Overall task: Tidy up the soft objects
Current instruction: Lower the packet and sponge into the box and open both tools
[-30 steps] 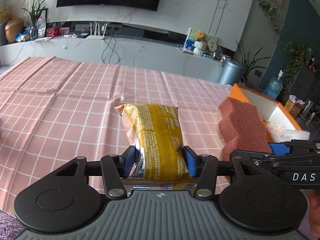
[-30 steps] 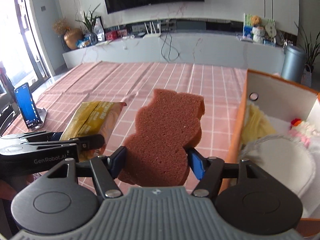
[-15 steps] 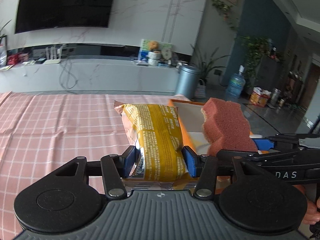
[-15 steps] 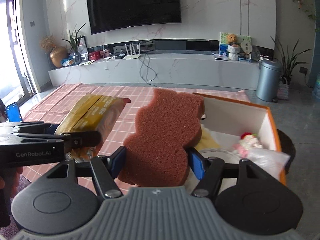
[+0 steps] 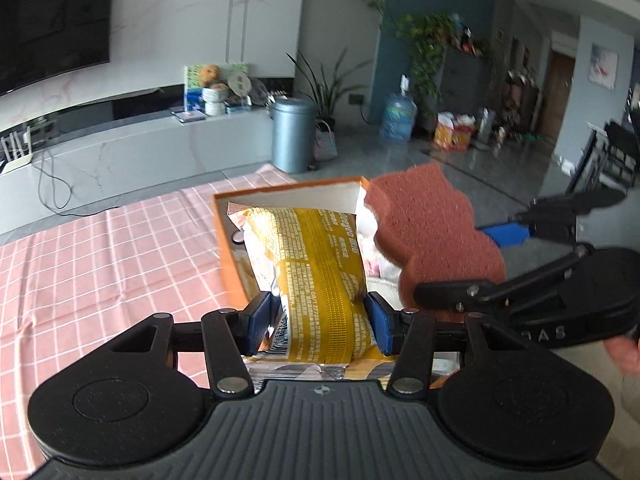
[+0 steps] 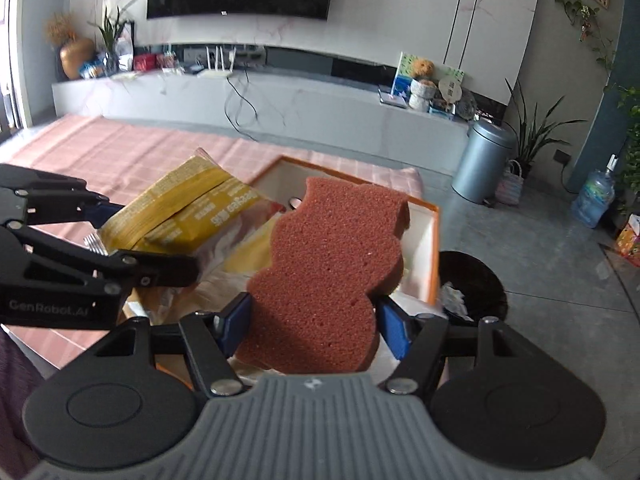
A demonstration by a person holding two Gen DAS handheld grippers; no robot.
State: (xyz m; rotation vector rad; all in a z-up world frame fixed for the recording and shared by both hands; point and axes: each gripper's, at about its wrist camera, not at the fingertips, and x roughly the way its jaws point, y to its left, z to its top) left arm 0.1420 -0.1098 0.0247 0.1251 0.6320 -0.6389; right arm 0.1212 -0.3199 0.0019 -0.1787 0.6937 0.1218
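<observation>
Left tool (image 5: 318,318) pinching yellow packet (image 5: 316,272), right tool (image 6: 314,326) pinching red sponge (image 6: 328,280), both above orange box (image 5: 224,240)

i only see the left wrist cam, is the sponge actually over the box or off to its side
Observer: Over it. In the right wrist view the sponge hangs above the open top of the orange box, to the right of the yellow snack packet.
Operator: are both fingers on it, i only see one
Observer: Yes. The right gripper has a blue finger pressed on each side of the sponge's lower lobe.
Operator: anything past the box on that side
Observer: A black round bin with white scraps in it sits on the floor just beyond the box's right wall.
</observation>
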